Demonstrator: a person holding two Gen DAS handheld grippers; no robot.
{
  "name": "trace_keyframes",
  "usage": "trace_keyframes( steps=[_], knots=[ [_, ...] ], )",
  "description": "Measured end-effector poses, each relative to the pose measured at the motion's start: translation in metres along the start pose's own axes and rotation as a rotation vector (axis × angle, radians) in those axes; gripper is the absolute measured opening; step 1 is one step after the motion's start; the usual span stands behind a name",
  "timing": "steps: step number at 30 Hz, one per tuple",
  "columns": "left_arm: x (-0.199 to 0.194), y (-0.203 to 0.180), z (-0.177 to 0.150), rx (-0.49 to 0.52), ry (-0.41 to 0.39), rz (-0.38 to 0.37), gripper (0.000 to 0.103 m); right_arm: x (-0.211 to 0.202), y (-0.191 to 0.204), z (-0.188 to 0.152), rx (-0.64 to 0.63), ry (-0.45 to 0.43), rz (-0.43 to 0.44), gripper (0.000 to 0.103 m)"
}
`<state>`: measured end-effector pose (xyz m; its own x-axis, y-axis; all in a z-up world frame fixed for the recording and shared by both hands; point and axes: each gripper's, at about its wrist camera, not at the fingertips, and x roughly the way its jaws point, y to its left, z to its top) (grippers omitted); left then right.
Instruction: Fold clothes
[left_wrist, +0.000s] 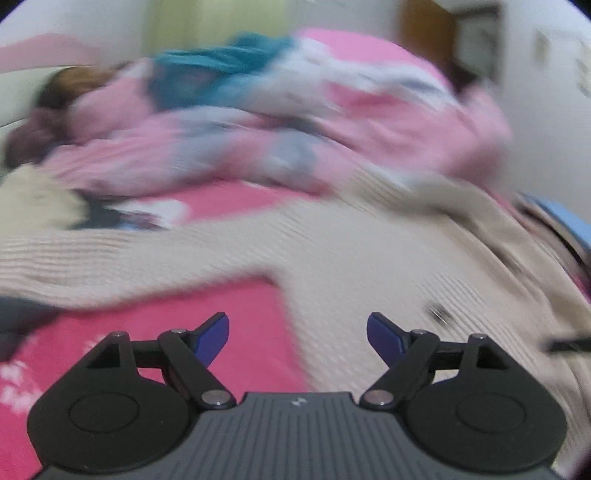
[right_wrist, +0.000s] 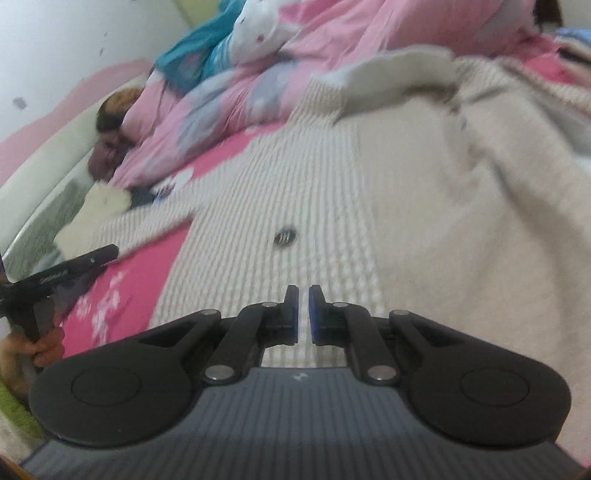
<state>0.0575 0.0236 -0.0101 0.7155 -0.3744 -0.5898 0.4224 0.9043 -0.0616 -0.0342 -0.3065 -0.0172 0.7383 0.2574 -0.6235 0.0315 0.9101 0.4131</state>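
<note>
On the bed (right_wrist: 122, 295), with its bright pink sheet, a cream knit sweater (right_wrist: 332, 177) lies spread out. It is the thing to fold. One sleeve (left_wrist: 110, 258) sticks out flat to the side over the pink sheet. A dark button (right_wrist: 284, 236) shows near the middle of the sweater. At the far end, a part of the sweater (right_wrist: 402, 70) looks turned over, but it is too blurry to be sure.

The left hand-held gripper (left_wrist: 297, 339) has its jaws wide apart. Nothing is between them. It hangs over the edge of the sweater, where cream meets pink.

The right hand-held gripper (right_wrist: 303, 314) has its jaws almost together, with only a thin gap. It is over the middle of the sweater. I cannot see any cloth pinched in it, so it looks empty.

Behind the sweater is a heap of other things (left_wrist: 258, 122): pink, white and blue-green cloth. None of it looks folded.

So the job looks like it is only at the start. The sweater is laid out, but its sleeve is not folded in. The heap probably comes after that.
</note>
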Motion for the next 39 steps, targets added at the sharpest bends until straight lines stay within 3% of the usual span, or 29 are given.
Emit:
trace_keyframes(
  steps=[4,7,9,14,16,17,21,26,29,30,31,32,35,39],
  knots=[
    [-0.009,-0.044,-0.036,0.123,0.069,-0.001,0.083,-0.013,-0.014,-0.035,-0.046,0.034,-0.130,0.005],
    [-0.020,-0.058,-0.046,0.147,0.070,-0.022,0.083,-0.051,-0.030,-0.059,0.004,0.003,-0.107,0.007],
    [-0.023,-0.066,-0.044,0.150,0.071,-0.049,0.084,-0.078,-0.042,-0.070,0.053,-0.053,-0.099,0.010],
    [0.000,-0.106,-0.039,0.202,0.097,-0.085,0.084,-0.138,-0.080,-0.091,0.255,-0.247,-0.094,0.032],
    [0.011,-0.119,-0.040,0.210,0.108,-0.109,0.084,-0.156,-0.102,-0.099,0.343,-0.309,-0.095,0.037],
    [0.017,-0.125,-0.042,0.209,0.112,-0.118,0.084,-0.160,-0.114,-0.102,0.384,-0.332,-0.098,0.041],
    [0.038,-0.135,-0.048,0.202,0.143,-0.115,0.084,-0.173,-0.161,-0.108,0.524,-0.411,-0.127,0.043],
    [0.049,-0.133,-0.059,0.166,0.157,-0.097,0.088,-0.153,-0.216,-0.090,0.621,-0.424,-0.259,0.044],
    [0.050,-0.134,-0.062,0.164,0.146,-0.089,0.089,-0.131,-0.245,-0.081,0.657,-0.418,-0.289,0.040],
    [0.051,-0.135,-0.062,0.164,0.142,-0.086,0.089,-0.125,-0.253,-0.081,0.681,-0.434,-0.276,0.034],
    [0.051,-0.135,-0.063,0.163,0.139,-0.086,0.090,-0.120,-0.260,-0.081,0.703,-0.447,-0.263,0.016],
    [0.051,-0.135,-0.063,0.161,0.135,-0.085,0.090,-0.119,-0.263,-0.082,0.723,-0.457,-0.252,0.010],
    [0.050,-0.133,-0.065,0.154,0.127,-0.083,0.091,-0.117,-0.271,-0.083,0.774,-0.486,-0.222,0.006],
    [0.054,-0.137,-0.063,0.151,0.126,-0.079,0.091,-0.133,-0.254,-0.072,0.732,-0.546,-0.173,0.005]
  ],
)
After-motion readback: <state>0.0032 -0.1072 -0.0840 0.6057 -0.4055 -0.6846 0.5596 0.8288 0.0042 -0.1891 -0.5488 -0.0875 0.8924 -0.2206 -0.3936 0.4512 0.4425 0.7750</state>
